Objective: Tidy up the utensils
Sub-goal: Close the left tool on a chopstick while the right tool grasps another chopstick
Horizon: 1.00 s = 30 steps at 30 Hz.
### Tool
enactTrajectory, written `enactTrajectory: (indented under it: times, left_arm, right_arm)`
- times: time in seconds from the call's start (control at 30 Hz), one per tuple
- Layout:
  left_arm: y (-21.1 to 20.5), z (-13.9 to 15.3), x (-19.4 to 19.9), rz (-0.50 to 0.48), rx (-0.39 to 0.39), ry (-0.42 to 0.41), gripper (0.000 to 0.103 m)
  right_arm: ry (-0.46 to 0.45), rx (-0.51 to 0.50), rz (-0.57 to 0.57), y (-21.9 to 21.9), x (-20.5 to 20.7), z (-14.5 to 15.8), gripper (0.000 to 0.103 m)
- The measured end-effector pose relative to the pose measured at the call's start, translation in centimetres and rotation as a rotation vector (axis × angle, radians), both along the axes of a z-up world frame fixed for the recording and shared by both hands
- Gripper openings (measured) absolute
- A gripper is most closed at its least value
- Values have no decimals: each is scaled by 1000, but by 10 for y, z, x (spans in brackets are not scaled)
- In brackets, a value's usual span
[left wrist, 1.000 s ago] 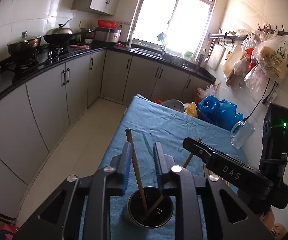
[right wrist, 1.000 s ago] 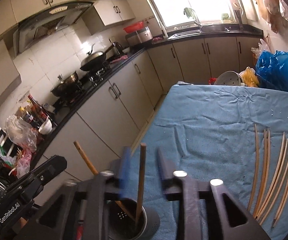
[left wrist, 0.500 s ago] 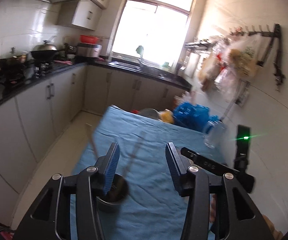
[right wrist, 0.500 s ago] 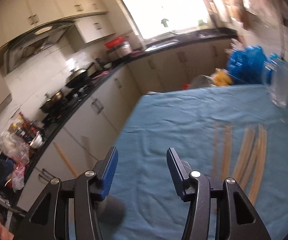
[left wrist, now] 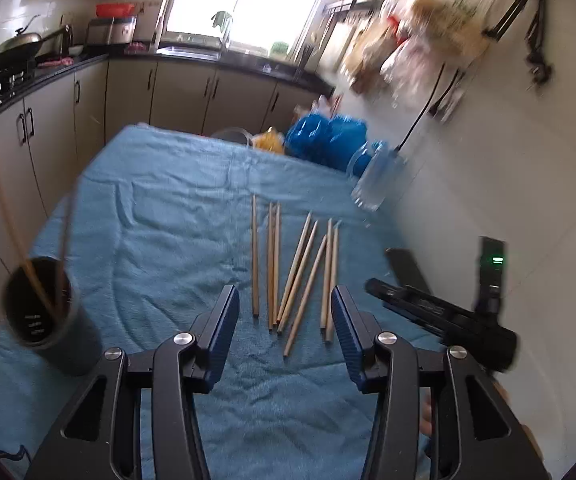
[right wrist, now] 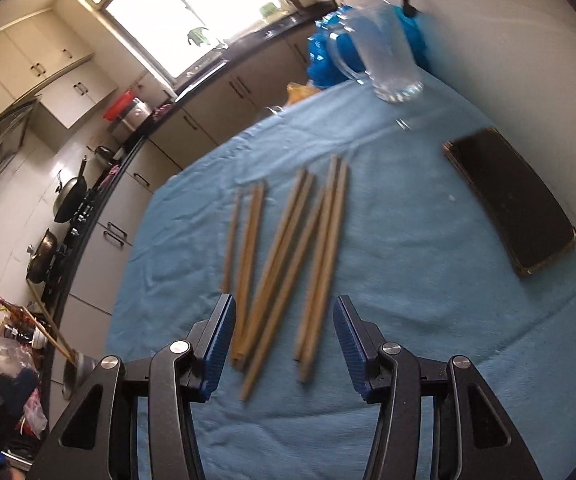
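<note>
No legible text; L tongs (left wrist: 284, 322) & R tongs (right wrist: 284, 334) gape empty above chopsticks (left wrist: 294, 272).

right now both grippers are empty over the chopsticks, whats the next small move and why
Probably lower the right gripper onto one loose chopstick and close. Both grippers are open and empty, several chopsticks lie on the blue cloth, and the holder has only two.

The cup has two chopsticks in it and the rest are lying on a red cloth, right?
Not quite: the cloth is blue, not red. The left wrist view shows the cup holding two chopsticks, and the rest of the chopsticks lying loose on that blue cloth.
</note>
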<state>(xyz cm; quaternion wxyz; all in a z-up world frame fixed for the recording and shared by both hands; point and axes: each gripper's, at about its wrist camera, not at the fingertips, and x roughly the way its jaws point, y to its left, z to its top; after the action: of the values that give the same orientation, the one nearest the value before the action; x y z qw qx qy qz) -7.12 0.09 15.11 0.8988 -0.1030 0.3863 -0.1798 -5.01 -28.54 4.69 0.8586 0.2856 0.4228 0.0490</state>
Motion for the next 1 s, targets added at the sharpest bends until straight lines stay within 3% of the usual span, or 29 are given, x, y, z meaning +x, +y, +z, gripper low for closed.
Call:
enactTrajectory:
  times: [0.17,0.23,0.27,0.37,0.47,0.57,0.7,0.77,0.9,1.0]
  left_arm:
    - [-26,-41,47,1,46,58,35]
    - [-32,-61,66,-1,70,106,28]
    - [-36,-72,77,-2,75,143,27]
    - [-43,-101,101,-12,89,224,27]
    - [-53,-120,118,-25,147,248,27]
    - [-64,-132,127,-43,227,248,27]
    - [-72,-138,130,-65,314,217,12]
    - [-72,-138,129,-73,316,214,7]
    - [-68,-136,130,-78,295,211,7]
    - [-69,-136,132,-74,292,208,7]
  right_arm:
    - [23,-16,59,-7,9,-21,53]
    - [42,-44,101,-1,15,-29,34]
    - [55,-60,123,2,18,-34,31]
    - [69,-78,159,11,26,-45,28]
    - [74,-106,192,18,31,-53,28]
    - [74,-184,229,33,34,-55,28]
    - [62,-279,261,46,31,-53,28]
    - [64,-298,260,46,27,-55,27]
    - [69,-326,239,41,23,-57,13]
    - [80,-348,235,45,28,-57,13]
